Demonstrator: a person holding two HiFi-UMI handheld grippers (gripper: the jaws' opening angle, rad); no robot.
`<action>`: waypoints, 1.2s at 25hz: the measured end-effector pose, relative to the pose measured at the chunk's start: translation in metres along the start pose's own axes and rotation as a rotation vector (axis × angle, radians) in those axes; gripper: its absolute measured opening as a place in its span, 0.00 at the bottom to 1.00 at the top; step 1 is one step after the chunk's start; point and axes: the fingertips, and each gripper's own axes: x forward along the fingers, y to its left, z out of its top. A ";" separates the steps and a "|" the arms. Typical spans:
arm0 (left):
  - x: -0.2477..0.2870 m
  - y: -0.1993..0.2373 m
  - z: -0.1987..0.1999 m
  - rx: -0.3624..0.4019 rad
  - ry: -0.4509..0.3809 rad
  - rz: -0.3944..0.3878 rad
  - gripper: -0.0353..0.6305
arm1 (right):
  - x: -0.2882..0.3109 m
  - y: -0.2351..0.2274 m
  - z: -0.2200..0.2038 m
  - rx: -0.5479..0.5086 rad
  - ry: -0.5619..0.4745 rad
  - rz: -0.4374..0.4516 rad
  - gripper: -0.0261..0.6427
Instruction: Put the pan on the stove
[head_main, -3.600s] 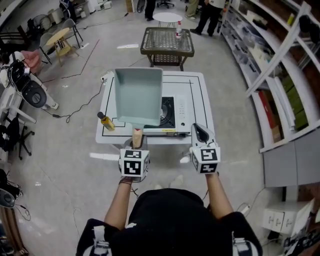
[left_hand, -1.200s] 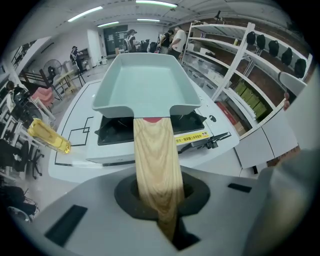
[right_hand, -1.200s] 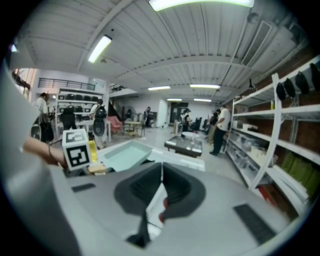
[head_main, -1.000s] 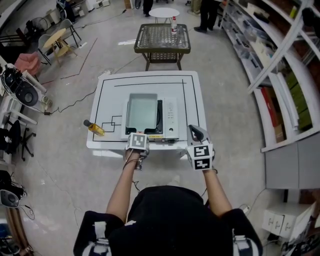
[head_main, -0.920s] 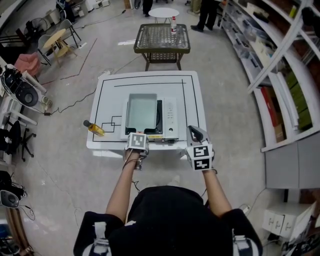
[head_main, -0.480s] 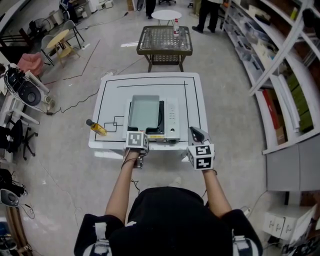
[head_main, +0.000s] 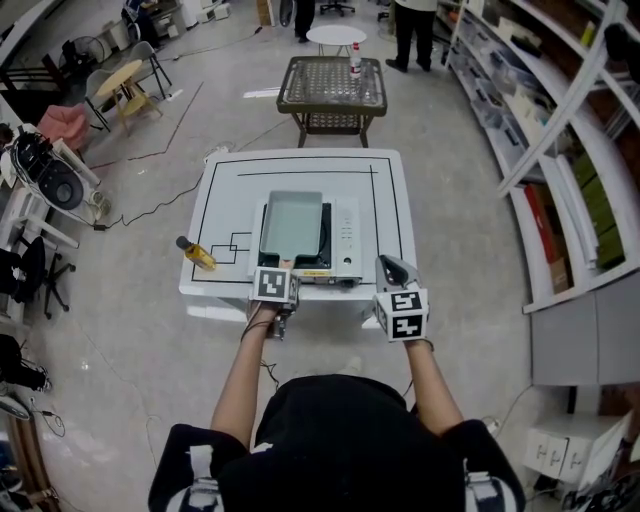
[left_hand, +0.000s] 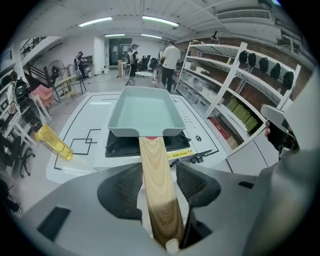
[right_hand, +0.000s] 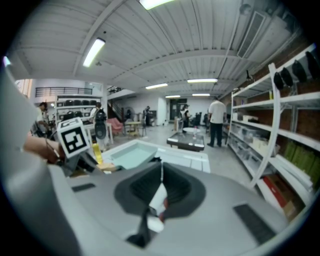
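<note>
A pale green rectangular pan (head_main: 290, 222) lies flat on the white portable stove (head_main: 345, 235) in the middle of the white table (head_main: 220, 190). Its wooden handle (left_hand: 157, 190) points toward me over the stove's front edge. My left gripper (head_main: 280, 268) is at that handle. In the left gripper view its jaws (left_hand: 159, 170) are opening, and the handle runs between the pads with a gap on the right side. My right gripper (head_main: 392, 265) hangs off the table's front right corner, shut with nothing in it (right_hand: 161, 172).
A yellow bottle (head_main: 196, 253) lies at the table's front left edge. Beyond the table stands a wicker side table (head_main: 333, 82) with a bottle on it. Shelving (head_main: 560, 150) runs along the right, and people (head_main: 412, 25) stand at the back.
The pan, earlier held up and tilted over the table, has come down flat on the stove. My left gripper stays at the handle; the right has hardly moved.
</note>
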 end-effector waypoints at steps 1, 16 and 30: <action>-0.005 0.005 0.006 0.024 -0.034 0.019 0.40 | 0.000 0.002 0.001 -0.002 -0.001 0.002 0.09; -0.123 -0.015 0.070 0.032 -0.419 -0.090 0.13 | -0.005 0.023 0.036 -0.049 -0.064 0.018 0.09; -0.235 -0.026 0.110 0.179 -0.849 -0.047 0.09 | -0.036 0.040 0.097 -0.067 -0.215 0.035 0.09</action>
